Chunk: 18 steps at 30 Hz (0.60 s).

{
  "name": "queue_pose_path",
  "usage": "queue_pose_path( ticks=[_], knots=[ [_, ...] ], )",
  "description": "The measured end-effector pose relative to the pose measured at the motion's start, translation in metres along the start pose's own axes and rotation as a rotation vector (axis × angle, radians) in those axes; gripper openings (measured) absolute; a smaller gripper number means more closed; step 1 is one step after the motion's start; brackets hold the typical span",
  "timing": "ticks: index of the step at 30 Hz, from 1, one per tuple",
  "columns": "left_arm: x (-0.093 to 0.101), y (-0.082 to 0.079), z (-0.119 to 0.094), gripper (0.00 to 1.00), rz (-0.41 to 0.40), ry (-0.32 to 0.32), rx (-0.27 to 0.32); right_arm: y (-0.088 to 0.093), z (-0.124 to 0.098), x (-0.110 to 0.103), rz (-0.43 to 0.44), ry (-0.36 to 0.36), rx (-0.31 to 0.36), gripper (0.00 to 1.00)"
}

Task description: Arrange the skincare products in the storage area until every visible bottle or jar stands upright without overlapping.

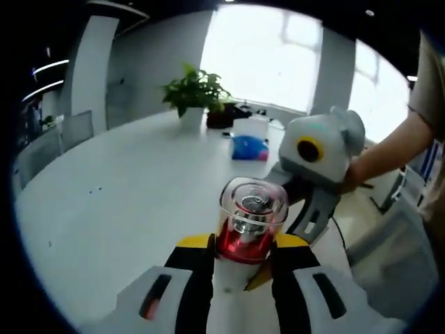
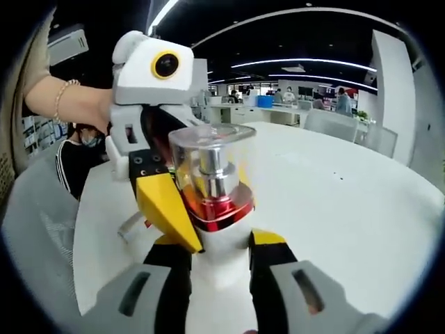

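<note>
Here both grippers' jaws hide the bottle point(image 1: 249, 223) base.

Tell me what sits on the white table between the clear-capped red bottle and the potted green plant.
In the left gripper view, only bare white table lies between the clear-capped red bottle and the potted green plant.

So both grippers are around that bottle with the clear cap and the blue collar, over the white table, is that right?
Not quite. The bottle has a red collar, not blue, as the left gripper view shows below its clear cap. The rest holds: the left gripper and the right gripper both have their fingers around it over the white table.
</note>
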<state>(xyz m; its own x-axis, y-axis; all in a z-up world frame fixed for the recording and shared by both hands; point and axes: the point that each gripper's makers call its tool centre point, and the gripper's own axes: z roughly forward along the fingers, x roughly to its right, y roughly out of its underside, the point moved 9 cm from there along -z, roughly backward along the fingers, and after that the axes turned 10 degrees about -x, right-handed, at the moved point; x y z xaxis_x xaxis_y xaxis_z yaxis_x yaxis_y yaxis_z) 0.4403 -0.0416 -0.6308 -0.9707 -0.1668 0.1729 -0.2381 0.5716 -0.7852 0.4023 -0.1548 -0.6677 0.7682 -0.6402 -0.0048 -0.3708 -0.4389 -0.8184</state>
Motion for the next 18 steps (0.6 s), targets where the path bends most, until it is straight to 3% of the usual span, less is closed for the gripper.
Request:
queue_pose_path(
  ticks=[6,10,12,18],
  knots=[
    [0.000,0.001,0.000,0.28,-0.008,0.000,-0.001,0.000,0.000,0.001,0.029,-0.018,-0.007,0.32],
    [0.001,0.002,-0.001,0.31,-0.057,-0.009,-0.008,0.001,0.001,0.000,0.055,-0.024,-0.013,0.33],
    [0.000,0.005,-0.002,0.34,-0.063,-0.023,-0.012,0.005,0.002,-0.001,0.057,-0.019,-0.054,0.34],
    [0.006,0.012,-0.008,0.39,-0.104,-0.029,-0.003,0.009,-0.001,-0.008,0.103,-0.005,-0.053,0.49]
  ],
)
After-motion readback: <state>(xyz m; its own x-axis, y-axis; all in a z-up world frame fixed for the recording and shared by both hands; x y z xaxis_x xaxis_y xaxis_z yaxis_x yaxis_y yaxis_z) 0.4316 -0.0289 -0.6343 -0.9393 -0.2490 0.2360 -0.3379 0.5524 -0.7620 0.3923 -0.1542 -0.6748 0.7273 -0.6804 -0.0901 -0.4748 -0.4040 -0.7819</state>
